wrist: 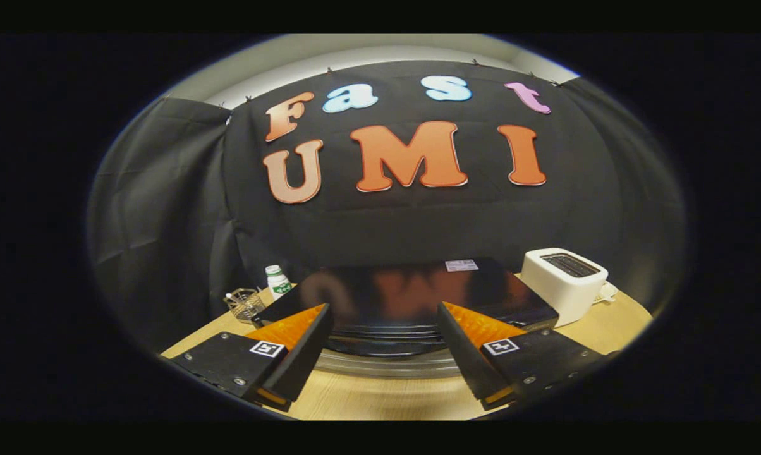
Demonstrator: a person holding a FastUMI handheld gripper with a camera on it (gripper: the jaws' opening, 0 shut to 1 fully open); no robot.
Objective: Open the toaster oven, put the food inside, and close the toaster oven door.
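Note:
The toaster oven (412,292) is a black box with a glossy top, standing on a wooden table (614,325) just ahead of my fingers. I look down on its top from slightly above. A curved silver handle bar (387,366) runs along its front edge, low between the fingers. My gripper (383,308) is open, its fingers spread wide. One finger hangs over each front corner of the oven, and nothing is between them. I cannot tell whether the fingers touch the oven.
A white slot toaster (564,282) stands to the right of the oven. A small white bottle with a green label (277,280) and a wire basket (244,304) sit to its left. Black cloth closes off the back and the sides.

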